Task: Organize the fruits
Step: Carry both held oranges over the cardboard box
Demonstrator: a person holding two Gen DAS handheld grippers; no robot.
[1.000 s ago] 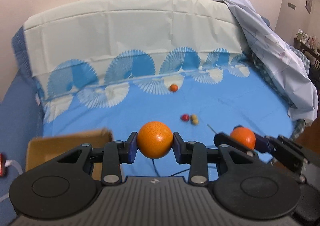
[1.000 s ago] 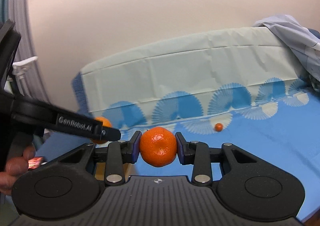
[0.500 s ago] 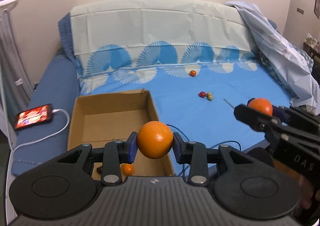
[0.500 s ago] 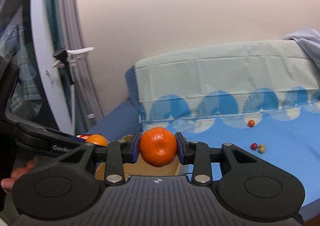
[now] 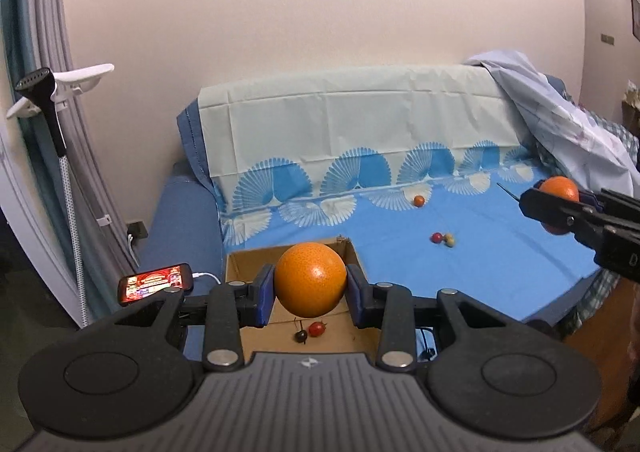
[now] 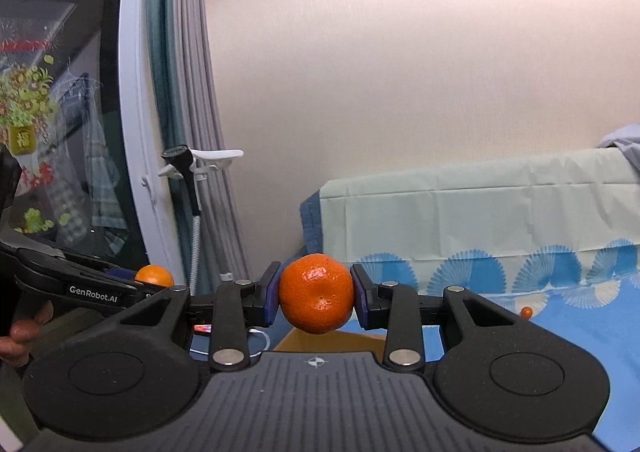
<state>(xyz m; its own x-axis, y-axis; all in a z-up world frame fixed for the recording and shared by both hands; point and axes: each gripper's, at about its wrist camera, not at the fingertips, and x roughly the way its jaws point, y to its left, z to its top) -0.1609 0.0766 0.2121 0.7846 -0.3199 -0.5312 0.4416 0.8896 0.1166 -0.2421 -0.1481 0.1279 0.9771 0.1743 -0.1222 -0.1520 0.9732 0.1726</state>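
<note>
My left gripper (image 5: 310,286) is shut on a large orange (image 5: 310,279) and holds it above an open cardboard box (image 5: 256,258) on the bed. A small red fruit (image 5: 317,328) and a dark one (image 5: 301,336) lie inside the box. My right gripper (image 6: 316,295) is shut on a mandarin (image 6: 316,294); it also shows at the right of the left wrist view (image 5: 559,189). The box edge (image 6: 340,340) shows just below the mandarin. A small orange fruit (image 5: 419,200) and a cluster of small red and yellow fruits (image 5: 443,239) lie on the blue sheet (image 5: 500,248).
A lit phone (image 5: 156,283) on a white cable lies left of the box. A garment steamer on a pole (image 5: 52,107) and curtains (image 6: 188,131) stand at the left. A crumpled blanket (image 5: 560,123) is heaped at the bed's right end.
Both grippers have pulled back and risen, with their fruit still held. The box now sits lower and smaller in the left wrist view, and the wall and curtains fill more of both views.
</note>
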